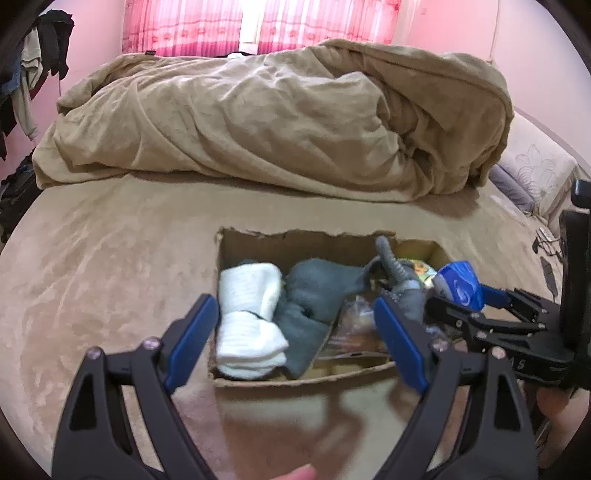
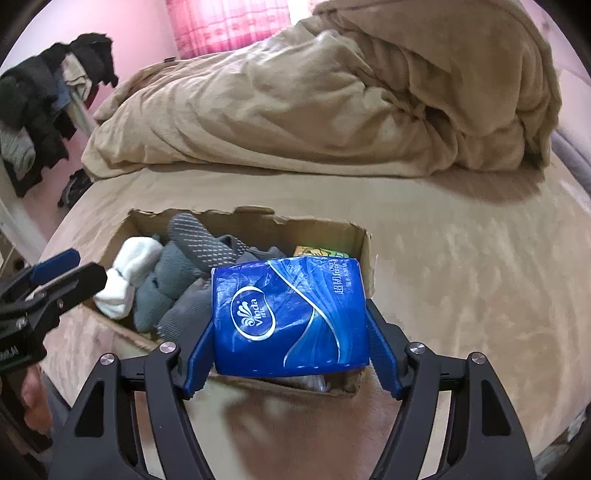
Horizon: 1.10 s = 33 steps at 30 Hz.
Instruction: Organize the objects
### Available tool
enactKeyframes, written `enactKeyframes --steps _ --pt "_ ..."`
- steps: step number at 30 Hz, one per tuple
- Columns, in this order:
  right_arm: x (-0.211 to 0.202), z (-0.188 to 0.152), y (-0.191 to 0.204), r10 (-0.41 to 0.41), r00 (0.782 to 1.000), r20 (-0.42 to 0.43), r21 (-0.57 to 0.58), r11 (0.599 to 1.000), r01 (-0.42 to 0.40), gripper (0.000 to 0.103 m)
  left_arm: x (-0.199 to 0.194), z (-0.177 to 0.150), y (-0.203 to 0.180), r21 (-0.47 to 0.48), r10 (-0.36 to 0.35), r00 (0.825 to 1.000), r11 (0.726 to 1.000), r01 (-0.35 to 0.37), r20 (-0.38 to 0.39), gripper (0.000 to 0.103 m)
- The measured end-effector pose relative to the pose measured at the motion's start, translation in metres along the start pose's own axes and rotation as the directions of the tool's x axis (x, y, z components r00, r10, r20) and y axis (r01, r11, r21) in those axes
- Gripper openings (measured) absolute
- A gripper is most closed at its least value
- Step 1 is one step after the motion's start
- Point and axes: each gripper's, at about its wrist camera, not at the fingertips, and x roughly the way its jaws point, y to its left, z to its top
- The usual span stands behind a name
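Note:
A low cardboard box point(image 1: 295, 240) point(image 2: 236, 219) sits on the tan bed. It holds white socks point(image 1: 251, 317) point(image 2: 129, 273), grey socks point(image 1: 314, 295) point(image 2: 192, 258) and a plastic-wrapped item. My right gripper point(image 2: 288, 347) is shut on a blue Vinda tissue pack point(image 2: 291, 317) point(image 1: 461, 284) and holds it over the box's right end. My left gripper point(image 1: 295, 332) is open and empty, its fingers spread over the box's near side above the socks; it also shows in the right wrist view point(image 2: 55, 277).
A crumpled tan duvet point(image 1: 280, 122) point(image 2: 332, 99) fills the far half of the bed. Pillows point(image 1: 535, 173) lie at the right. Clothes hang on a rack point(image 2: 44, 110) at the left. Pink curtains point(image 1: 240, 26) cover the back wall.

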Motion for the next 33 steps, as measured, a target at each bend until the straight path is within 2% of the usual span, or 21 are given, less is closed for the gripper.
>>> enactKeyframes --steps 6,13,20,24,33 --pt "0.008 -0.006 0.003 0.005 1.000 0.007 0.003 1.000 -0.005 0.078 0.009 -0.009 0.002 -0.011 0.017 1.000 1.000 -0.017 -0.024 0.088" --pt "-0.001 -0.009 0.009 0.005 1.000 0.015 -0.006 1.000 -0.005 0.088 -0.010 -0.013 0.000 -0.018 0.018 1.000 1.000 -0.018 -0.012 0.088" --pt "-0.029 -0.012 0.013 -0.009 1.000 0.028 -0.018 1.000 0.009 0.088 -0.047 -0.022 0.002 -0.037 0.027 1.000 0.999 -0.027 0.004 0.088" --pt "-0.053 -0.017 0.015 -0.013 0.999 0.043 -0.023 1.000 0.014 0.088 -0.070 -0.030 0.002 -0.048 0.052 0.999 0.998 -0.051 0.015 0.088" --pt "-0.110 -0.028 0.026 -0.008 0.996 0.093 -0.053 0.998 0.013 0.088 -0.133 -0.046 -0.007 -0.061 0.052 0.997 0.997 -0.049 0.056 0.088"
